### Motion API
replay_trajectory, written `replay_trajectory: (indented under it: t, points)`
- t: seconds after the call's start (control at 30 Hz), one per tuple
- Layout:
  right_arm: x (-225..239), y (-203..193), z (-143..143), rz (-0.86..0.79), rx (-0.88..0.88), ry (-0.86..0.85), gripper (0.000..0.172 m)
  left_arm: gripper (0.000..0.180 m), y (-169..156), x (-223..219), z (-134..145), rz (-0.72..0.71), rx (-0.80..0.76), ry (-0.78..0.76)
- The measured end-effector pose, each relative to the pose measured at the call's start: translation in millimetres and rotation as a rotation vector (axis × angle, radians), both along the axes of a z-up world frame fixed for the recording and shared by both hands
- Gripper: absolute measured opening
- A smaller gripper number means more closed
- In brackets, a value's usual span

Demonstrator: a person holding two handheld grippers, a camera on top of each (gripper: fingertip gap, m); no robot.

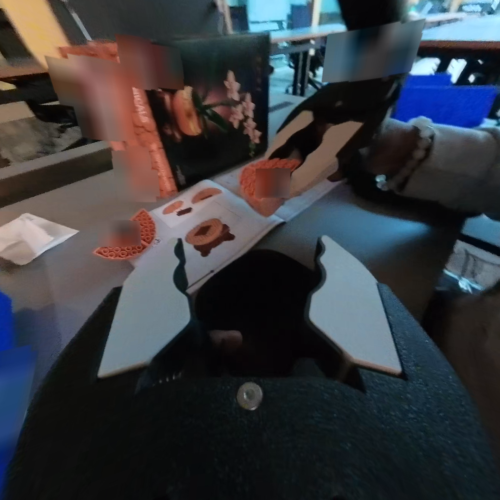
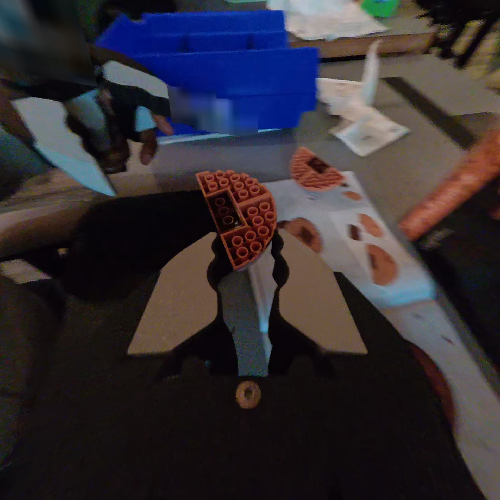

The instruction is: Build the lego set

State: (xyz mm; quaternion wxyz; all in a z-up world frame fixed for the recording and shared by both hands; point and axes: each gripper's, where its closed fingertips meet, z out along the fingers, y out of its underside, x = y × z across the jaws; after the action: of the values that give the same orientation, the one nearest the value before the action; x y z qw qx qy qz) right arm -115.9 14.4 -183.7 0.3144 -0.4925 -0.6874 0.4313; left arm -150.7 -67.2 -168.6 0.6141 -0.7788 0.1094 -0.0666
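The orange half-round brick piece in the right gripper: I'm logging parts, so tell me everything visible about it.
The orange half-round brick piece is a plastic semicircular build of several curved bricks, its hollow tubed underside facing the right wrist camera. A dark brown rectangular brick sits inset along its straight edge. It stands on edge, tilted, lifted above the open white instruction booklet on the grey table. The right gripper is closed on its lower end, black fingers on either side. The left wrist view shows it partly mosaic-covered.

The grey table carries an open instruction booklet, an upright dark box, a white packet, an orange half-round brick plate and blue bins.
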Motion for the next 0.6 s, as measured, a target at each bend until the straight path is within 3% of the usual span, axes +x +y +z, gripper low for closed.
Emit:
replay_trajectory:
  t: [0.13, 0.2, 0.27, 0.3, 0.4, 0.5, 0.6]
  points:
    - [-5.6, 42.8, -2.0, -0.135, 0.174, -0.018, 0.034, 0.101, 19.9, -10.8, -3.3, 0.076, 0.011, -0.105]
    - [-14.7, 51.6, -7.6, -0.151, 0.179, -0.077, 0.033, 0.070, 25.7, -13.9, 0.5, 0.087, 0.048, -0.124]
    - [-32.0, 65.5, -6.9, -0.202, 0.163, -0.098, 0.031, 0.013, 28.7, -13.4, 6.7, 0.068, 0.092, -0.168]
    - [-43.2, 71.8, -4.7, -0.219, 0.149, -0.102, 0.031, 0.005, 30.3, -13.7, 7.5, 0.063, 0.098, -0.197]
    - [-73.2, 71.1, -5.0, -0.169, 0.078, -0.181, 0.030, 0.003, 34.9, -14.0, 1.4, 0.048, 0.094, -0.203]
    - [-84.8, 64.6, -11.2, -0.116, -0.020, -0.193, 0.029, 0.007, 37.7, -21.0, -6.5, 0.083, 0.056, -0.073]
    - [-93.5, 58.7, 5.8, -0.093, -0.152, -0.080, 0.029, 0.034, 45.9, -41.0, -8.8, 0.183, 0.043, 0.065]
